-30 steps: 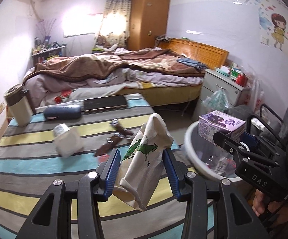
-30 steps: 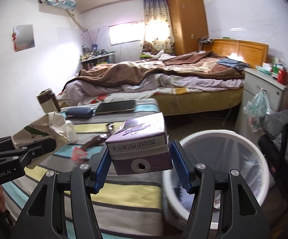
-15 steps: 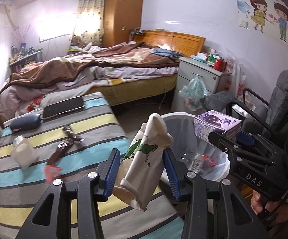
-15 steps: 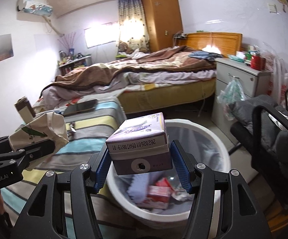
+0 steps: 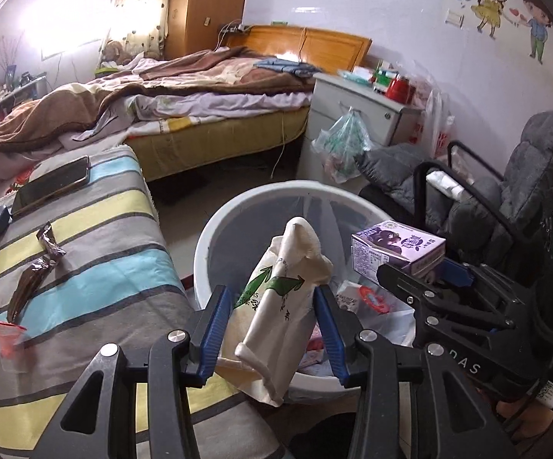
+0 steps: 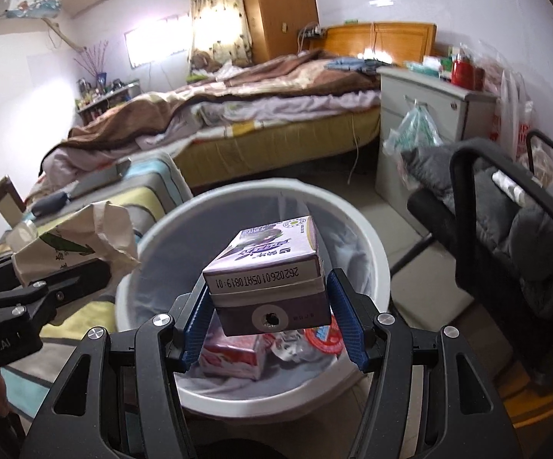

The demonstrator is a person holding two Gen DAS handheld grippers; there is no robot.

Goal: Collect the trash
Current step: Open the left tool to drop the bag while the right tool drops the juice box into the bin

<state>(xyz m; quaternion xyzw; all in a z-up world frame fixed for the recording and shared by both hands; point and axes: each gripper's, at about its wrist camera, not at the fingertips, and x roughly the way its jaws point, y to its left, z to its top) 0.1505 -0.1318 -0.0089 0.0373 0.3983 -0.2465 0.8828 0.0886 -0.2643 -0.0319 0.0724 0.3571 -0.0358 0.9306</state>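
Observation:
My left gripper [image 5: 270, 300] is shut on a crumpled white paper bag [image 5: 295, 252] with green print. It holds the bag over the near left rim of a white bin [image 5: 276, 191]. In the right wrist view this bag [image 6: 85, 237] and the left gripper [image 6: 66, 279] sit at the bin's left edge. My right gripper [image 6: 268, 290] is shut on a purple drink carton [image 6: 268, 252], which hangs above the lined bin [image 6: 276, 185]. The carton [image 5: 395, 248] and right gripper [image 5: 421, 271] also show in the left wrist view. A pink carton [image 6: 234, 359] and a red lid [image 6: 322, 338] lie in the bin.
Left of the bin stands a table under a striped cloth [image 5: 96, 237], with brown wrappers [image 5: 33, 279], a small red cup [image 5: 8, 338] and a phone [image 5: 52, 183] on it. A grey padded chair [image 5: 506, 199] crowds the bin's right side. A bed and a nightstand [image 5: 356, 107] lie beyond.
Both grippers swung right and down, from over the striped table to the bin, which now fills the middle of both views. Each keeps its hold.

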